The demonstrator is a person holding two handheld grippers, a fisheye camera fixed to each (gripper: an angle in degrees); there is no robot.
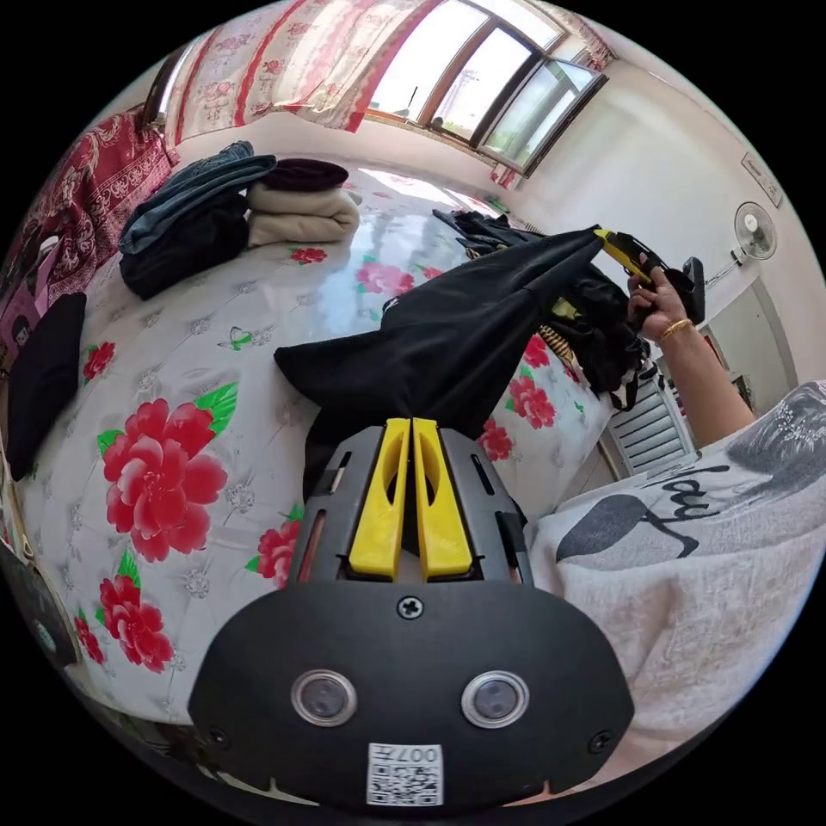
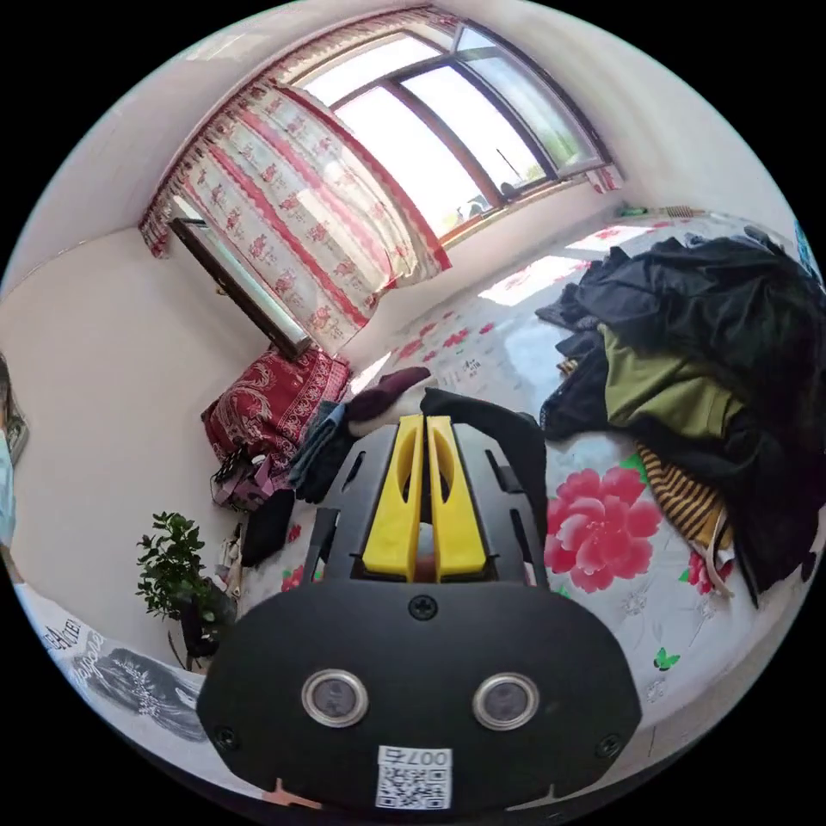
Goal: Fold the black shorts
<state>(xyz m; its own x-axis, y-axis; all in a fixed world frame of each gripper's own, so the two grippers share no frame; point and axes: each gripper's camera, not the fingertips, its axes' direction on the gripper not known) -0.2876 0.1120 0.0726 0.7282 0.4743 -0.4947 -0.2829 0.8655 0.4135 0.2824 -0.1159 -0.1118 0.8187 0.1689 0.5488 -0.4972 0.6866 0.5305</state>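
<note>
Black fabric shorts [image 1: 456, 335] stretched taut above the floral-print bed [image 1: 172, 482], between both grippers. Left gripper [image 1: 411, 423] jaws closed on one edge; right gripper [image 1: 602, 237] clamps the opposite end.

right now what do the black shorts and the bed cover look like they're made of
The black shorts look like a thin, matte knit or woven fabric: they hang in soft folds, stretched between the left tool and the right tool. The floral bed cover looks like glossy, quilted satin or polyester: window light glares off it.
</note>
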